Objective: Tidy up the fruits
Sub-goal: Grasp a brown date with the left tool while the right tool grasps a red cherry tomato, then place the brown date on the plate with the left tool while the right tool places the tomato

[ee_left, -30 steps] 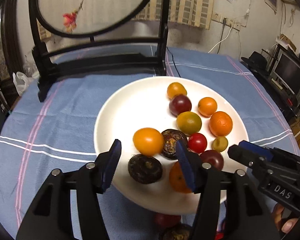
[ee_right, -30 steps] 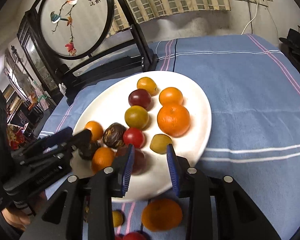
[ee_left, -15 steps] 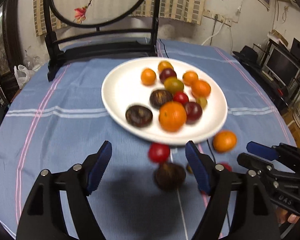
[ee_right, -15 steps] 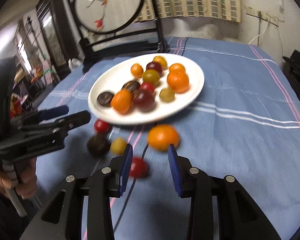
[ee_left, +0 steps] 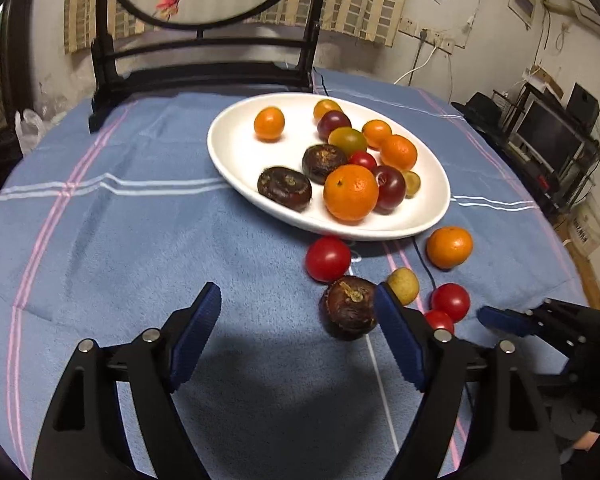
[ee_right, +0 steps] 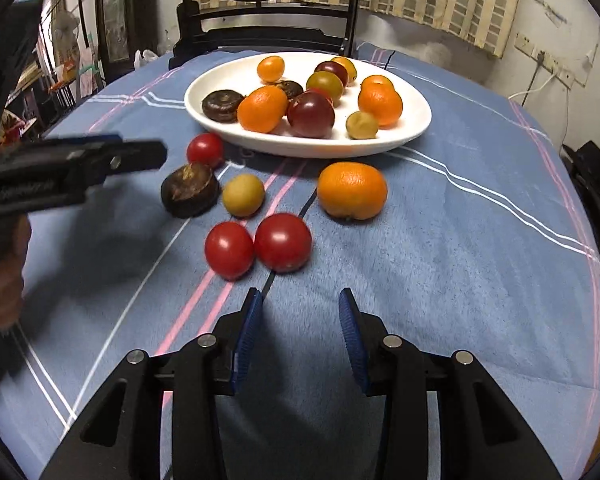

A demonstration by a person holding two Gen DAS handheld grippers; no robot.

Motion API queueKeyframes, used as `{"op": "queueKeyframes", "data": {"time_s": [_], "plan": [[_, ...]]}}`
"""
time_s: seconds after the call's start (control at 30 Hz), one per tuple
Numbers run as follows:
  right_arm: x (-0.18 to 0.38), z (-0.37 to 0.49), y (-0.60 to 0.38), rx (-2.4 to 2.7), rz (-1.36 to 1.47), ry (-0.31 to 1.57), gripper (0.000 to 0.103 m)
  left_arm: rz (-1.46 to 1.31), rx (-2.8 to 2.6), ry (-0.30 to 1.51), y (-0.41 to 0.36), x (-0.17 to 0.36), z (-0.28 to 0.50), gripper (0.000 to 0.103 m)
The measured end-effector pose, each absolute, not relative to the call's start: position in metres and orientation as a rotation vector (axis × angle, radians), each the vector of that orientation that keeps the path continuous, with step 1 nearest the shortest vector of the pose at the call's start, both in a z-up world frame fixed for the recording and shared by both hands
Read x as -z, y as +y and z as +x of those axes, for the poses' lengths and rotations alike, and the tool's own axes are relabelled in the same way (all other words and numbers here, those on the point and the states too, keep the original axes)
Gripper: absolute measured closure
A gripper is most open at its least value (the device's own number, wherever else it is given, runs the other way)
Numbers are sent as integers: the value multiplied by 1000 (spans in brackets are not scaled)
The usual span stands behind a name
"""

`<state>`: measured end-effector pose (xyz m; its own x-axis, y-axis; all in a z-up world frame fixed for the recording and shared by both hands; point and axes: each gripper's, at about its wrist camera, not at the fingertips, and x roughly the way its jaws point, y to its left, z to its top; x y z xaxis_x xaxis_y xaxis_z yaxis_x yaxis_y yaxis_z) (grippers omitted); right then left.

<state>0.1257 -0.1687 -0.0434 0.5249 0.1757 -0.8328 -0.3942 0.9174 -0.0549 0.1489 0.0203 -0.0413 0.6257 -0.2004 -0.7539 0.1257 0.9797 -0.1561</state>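
Hovering wide open and empty, the left gripper (ee_left: 298, 336) has a dark water chestnut (ee_left: 349, 307) just inside its right finger, near the white plate (ee_left: 236, 148); centring over it before closing seems wise.

From the right wrist, the right gripper (ee_right: 300, 336) gapes empty; two red tomatoes (ee_right: 258, 245) lie ahead, loose on the cloth short of the plate.

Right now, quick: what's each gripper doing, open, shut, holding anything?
Left gripper: open, holding nothing.
Right gripper: open, holding nothing.
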Motion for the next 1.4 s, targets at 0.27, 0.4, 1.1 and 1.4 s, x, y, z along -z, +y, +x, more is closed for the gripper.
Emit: {"op": "queueKeyframes", "data": {"time_s": [0.27,0.4,1.1,1.4], "plan": [[43,156,-155,-367,-222,953,60,-75,216,886,14,42,148,27],[40,168,-154,-399,-151,955,69,-75,231,927,11,49,151,27],[15,148,-174,-415,-85,867,71,143,211,912,-22,74,151,33],[14,147,-177,-397,-96,855,71,131,200,884,-34,70,152,63]]}}
